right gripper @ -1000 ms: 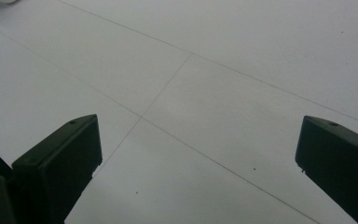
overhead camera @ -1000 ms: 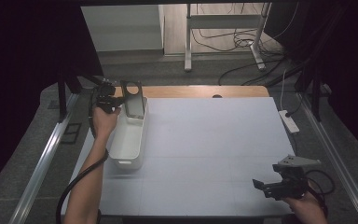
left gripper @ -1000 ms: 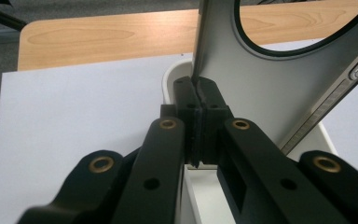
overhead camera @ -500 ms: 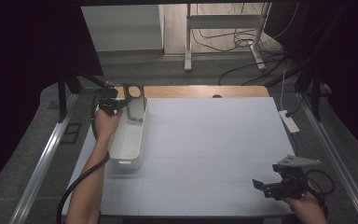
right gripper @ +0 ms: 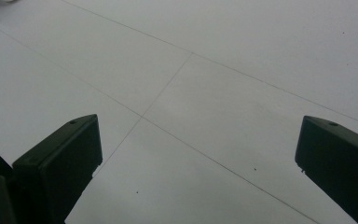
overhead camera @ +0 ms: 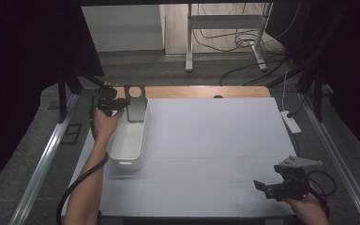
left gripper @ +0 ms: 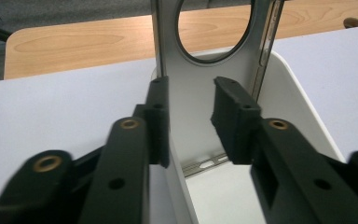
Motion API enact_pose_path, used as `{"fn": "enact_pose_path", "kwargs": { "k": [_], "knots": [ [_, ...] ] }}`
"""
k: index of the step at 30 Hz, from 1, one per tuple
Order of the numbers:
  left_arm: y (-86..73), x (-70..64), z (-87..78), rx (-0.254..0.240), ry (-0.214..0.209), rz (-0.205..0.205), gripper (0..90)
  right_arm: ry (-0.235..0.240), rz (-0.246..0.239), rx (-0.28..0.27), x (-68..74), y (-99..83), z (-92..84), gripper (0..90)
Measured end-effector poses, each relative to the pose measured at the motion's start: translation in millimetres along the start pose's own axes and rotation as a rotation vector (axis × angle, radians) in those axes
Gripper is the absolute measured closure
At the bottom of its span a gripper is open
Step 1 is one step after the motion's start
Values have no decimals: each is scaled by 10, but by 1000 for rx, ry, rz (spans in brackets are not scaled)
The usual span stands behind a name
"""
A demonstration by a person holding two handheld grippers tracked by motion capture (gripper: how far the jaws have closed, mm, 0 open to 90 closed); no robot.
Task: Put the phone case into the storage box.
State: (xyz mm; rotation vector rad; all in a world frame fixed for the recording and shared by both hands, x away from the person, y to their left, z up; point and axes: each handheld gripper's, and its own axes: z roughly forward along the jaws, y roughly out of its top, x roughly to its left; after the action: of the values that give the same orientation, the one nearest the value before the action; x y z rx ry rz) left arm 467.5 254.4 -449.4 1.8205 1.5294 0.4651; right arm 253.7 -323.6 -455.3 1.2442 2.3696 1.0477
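Note:
A long white bin (overhead camera: 129,161) lies at the table's left. A grey metal plate (overhead camera: 134,110) with a round hole stands upright in its far end. My left gripper (overhead camera: 121,104) is at the plate's left edge, open. In the left gripper view the plate (left gripper: 193,77) rises just behind my left gripper (left gripper: 191,100). One jaw hangs outside the bin's wall (left gripper: 300,105) and the other inside, with a clear gap between them. Near the table's front right corner my right gripper (overhead camera: 264,187) stands open. In its own view the right gripper (right gripper: 198,140) holds nothing over the pale tabletop (right gripper: 223,70).
A wooden strip (overhead camera: 192,92) runs along the table's far edge. A white power strip (overhead camera: 290,121) lies off the right edge. Metal rails (overhead camera: 47,154) flank both sides. The grey tabletop (overhead camera: 215,140) stretches between the bin and the right gripper.
The plate has come down a little and now stands straighter in the bin's far end. The left hand shifted slightly with it. The right gripper has stayed put.

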Motion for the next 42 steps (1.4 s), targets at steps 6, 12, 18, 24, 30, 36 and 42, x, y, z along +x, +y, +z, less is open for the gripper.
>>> {"fn": "enact_pose_path", "kwargs": {
  "k": [6, 12, 18, 24, 30, 36, 42],
  "knots": [
    [-18, 10, -16, -10, -26, 13, 496, 0, 2, 0, -4, 0, -1, 8],
    [-32, 14, -28, -22, -62, 38, 376, 2, 7, 0, -6, 0, 2, 8],
    [-41, 4, -57, -32, -91, 57, 286, 3, 7, 5, -9, 2, 5, 7],
    [-60, -19, -86, -30, -95, 66, 203, 5, 7, 7, -7, 2, 5, 8],
    [-105, -36, -124, -41, -125, 66, 165, 6, 6, 9, -4, 4, 7, 8],
    [-124, -48, -171, -43, -147, 69, 131, 9, 9, 11, -8, 5, 13, 8],
    [-136, -70, -216, -35, -181, 71, 99, 10, 8, 8, -9, 3, 10, 8]
  ]
}}
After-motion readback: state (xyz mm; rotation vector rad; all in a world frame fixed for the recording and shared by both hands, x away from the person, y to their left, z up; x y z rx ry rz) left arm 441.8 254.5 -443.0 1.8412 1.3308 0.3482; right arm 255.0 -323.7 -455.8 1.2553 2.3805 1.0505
